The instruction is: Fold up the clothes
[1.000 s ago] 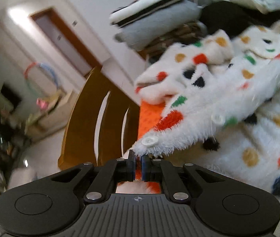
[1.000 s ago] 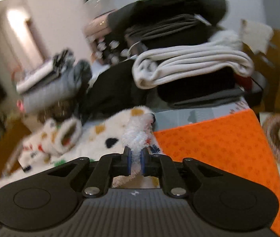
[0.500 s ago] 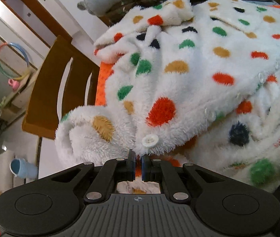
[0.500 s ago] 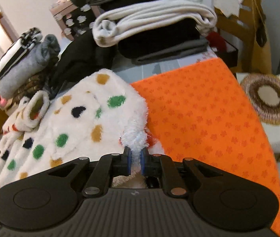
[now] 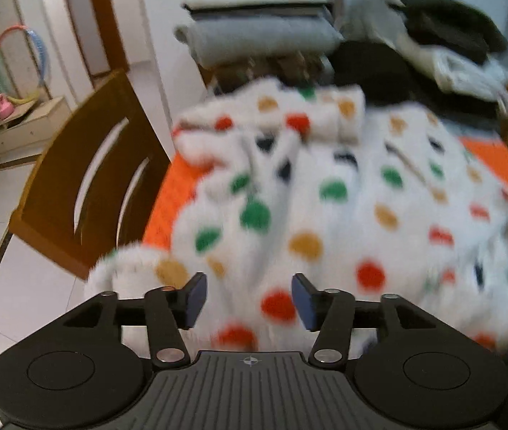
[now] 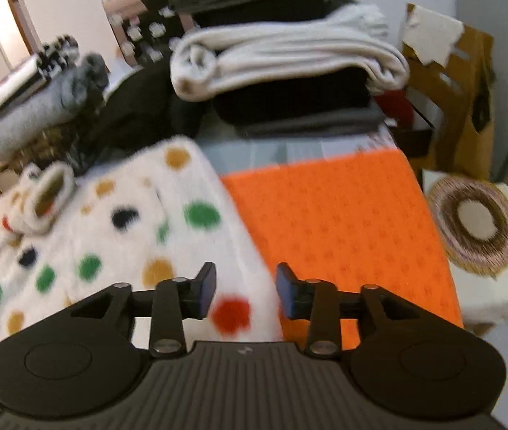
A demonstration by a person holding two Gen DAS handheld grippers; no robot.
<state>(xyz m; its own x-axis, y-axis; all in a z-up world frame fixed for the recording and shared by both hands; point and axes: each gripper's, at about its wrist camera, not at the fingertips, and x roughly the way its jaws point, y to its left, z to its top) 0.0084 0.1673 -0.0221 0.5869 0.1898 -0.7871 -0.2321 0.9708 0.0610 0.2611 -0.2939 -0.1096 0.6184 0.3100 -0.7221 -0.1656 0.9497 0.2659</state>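
Lay on the orange mat [image 6: 343,222], the spotted fleece [image 5: 325,215], doubled over once. Left gripper [image 5: 248,299] and right gripper [image 6: 246,295] opening, nothing pinched (fleece just below). More folds probably left.

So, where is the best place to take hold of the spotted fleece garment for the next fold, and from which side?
Probably the straight right edge of the spotted fleece garment, where it ends on the orange mat. Come from the mat side, low, with the right gripper, whose jaws are opening and pinch nothing: that edge is thin and reachable.
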